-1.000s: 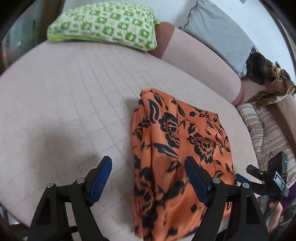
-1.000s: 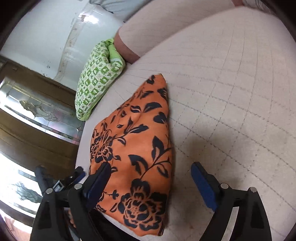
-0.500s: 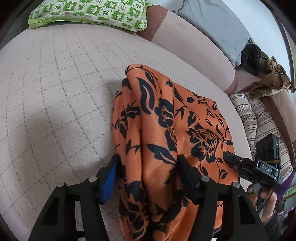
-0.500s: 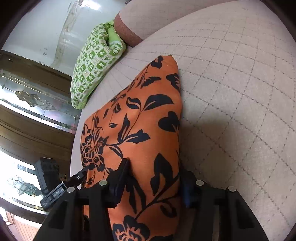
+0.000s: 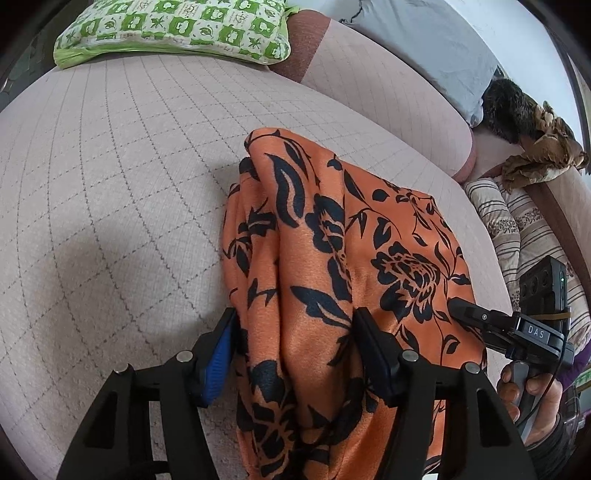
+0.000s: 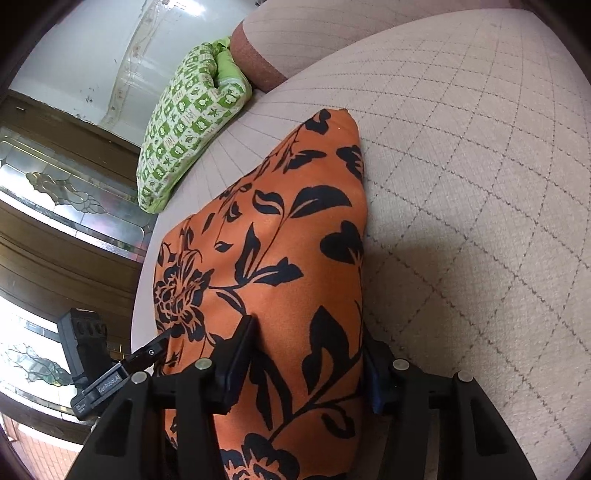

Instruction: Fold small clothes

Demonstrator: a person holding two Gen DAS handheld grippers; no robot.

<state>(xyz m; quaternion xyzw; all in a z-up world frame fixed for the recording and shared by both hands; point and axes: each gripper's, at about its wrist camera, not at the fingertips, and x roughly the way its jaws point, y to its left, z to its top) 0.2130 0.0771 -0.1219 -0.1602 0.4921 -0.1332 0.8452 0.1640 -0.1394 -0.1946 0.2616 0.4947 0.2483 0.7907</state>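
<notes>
Orange black-flowered cloth [image 5: 343, 266] lies folded on the quilted beige sofa seat [image 5: 110, 177], near edge bunched up. Left gripper [image 5: 295, 347] is clamped on its near left part, right gripper [image 6: 310, 354] clamped on its near right part. Green patterned pillow [image 5: 173, 29] sits far back, well apart

This is a home: a big soft sofa [image 5: 110, 177], a green pillow [image 5: 173, 29], and a glass door [image 6: 70, 192].

Garment [image 5: 343, 258] on the couch seat [image 5: 110, 184], pillow [image 5: 173, 29] behind it against the backrest [image 5: 388, 81].
</notes>
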